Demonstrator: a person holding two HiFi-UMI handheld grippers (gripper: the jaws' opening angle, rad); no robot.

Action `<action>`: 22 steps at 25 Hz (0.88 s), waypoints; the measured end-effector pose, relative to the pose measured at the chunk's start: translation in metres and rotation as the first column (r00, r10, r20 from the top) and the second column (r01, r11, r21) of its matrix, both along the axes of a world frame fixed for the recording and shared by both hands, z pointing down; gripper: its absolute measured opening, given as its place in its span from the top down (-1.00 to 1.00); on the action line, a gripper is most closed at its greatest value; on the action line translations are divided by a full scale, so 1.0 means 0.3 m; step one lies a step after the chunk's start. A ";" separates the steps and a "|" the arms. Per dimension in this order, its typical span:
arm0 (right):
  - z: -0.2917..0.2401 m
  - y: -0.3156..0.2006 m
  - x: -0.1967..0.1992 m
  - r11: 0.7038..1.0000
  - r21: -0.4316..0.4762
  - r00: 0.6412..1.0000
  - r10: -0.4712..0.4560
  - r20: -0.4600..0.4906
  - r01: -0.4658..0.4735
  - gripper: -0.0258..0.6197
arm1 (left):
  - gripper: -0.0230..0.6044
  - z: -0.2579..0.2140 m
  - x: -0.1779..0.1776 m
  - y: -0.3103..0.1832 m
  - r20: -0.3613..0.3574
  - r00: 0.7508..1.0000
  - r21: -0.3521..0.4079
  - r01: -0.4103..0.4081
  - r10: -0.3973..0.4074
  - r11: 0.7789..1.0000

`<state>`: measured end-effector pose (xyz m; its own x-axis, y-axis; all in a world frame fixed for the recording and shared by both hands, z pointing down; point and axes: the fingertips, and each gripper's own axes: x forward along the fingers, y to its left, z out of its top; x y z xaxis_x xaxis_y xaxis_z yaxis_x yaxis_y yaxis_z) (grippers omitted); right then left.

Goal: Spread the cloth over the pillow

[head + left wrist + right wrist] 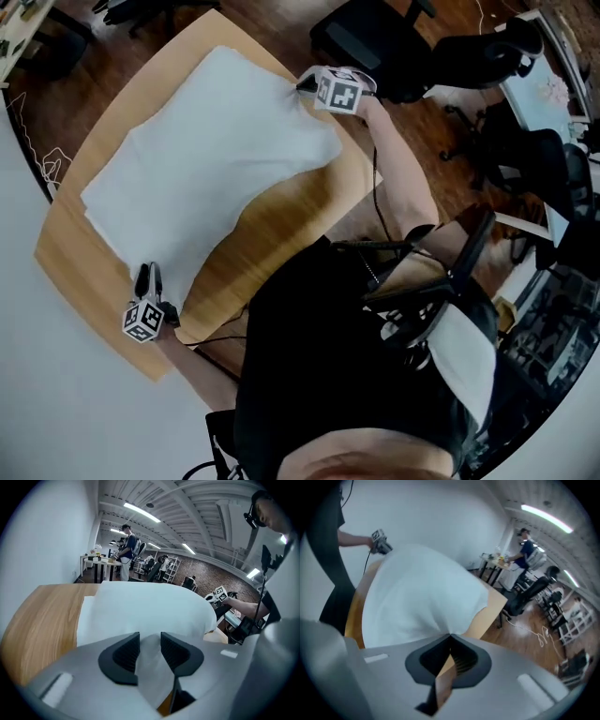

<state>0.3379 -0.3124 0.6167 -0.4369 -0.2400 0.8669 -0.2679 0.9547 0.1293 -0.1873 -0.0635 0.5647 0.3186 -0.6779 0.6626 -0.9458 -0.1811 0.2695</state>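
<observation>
Currently: the white cloth (206, 141) lies draped over a puffed mound on the wooden table (281, 225). The pillow itself does not show and is judged to be underneath from that swell.
Left gripper (150, 644): at the cloth's near corner. Its jaws stand apart, with a flap of cloth lying in the gap but not squeezed.
Right gripper (450, 635): at the opposite, far corner. Its jaws are pressed together and pinch the cloth's tip, where the creases converge.
Weight: likely very light, so a small pull should shift the whole sheet.
Stiffness: soft and limp. It sags and puckers wherever it is gripped and will not hold a flat shape unless tensioned.
Slip: thin fabric may slide out of a loose bite, so a firm pinch seems wise.
Where to hold: corners or hems, diagonally opposed, so that tension runs across the sheet.
Materials: matte woven-looking fabric, pale wood-grain tabletop with rounded corners, grey plastic gripper bodies with dark ribbed jaw faces.
Shapes: a roughly rectangular sheet, domed in the middle and wavy along its near edge.
</observation>
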 end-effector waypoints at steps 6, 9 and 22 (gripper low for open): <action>0.121 -0.007 0.046 0.993 -0.101 0.998 0.056 0.000 -0.055 0.56 | 0.50 0.012 -0.009 -0.008 -0.016 0.998 0.030 0.066 -0.065 0.997; 0.054 -0.248 0.177 0.985 0.046 0.981 0.168 -0.096 -0.165 0.44 | 0.50 -0.007 -0.021 -0.008 -0.012 0.996 0.057 0.084 -0.083 0.995; 0.241 -0.657 -0.259 0.891 0.032 0.812 -0.398 -0.427 0.453 0.92 | 0.50 0.018 -0.004 -0.039 0.031 0.989 0.038 0.145 -0.146 0.989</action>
<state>0.2601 -0.5093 0.6891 -0.1450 -0.2304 0.9622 0.2626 0.9287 0.2619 -0.1886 -0.0754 0.5702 0.1925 -0.7390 0.6457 -0.9713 -0.0498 0.2325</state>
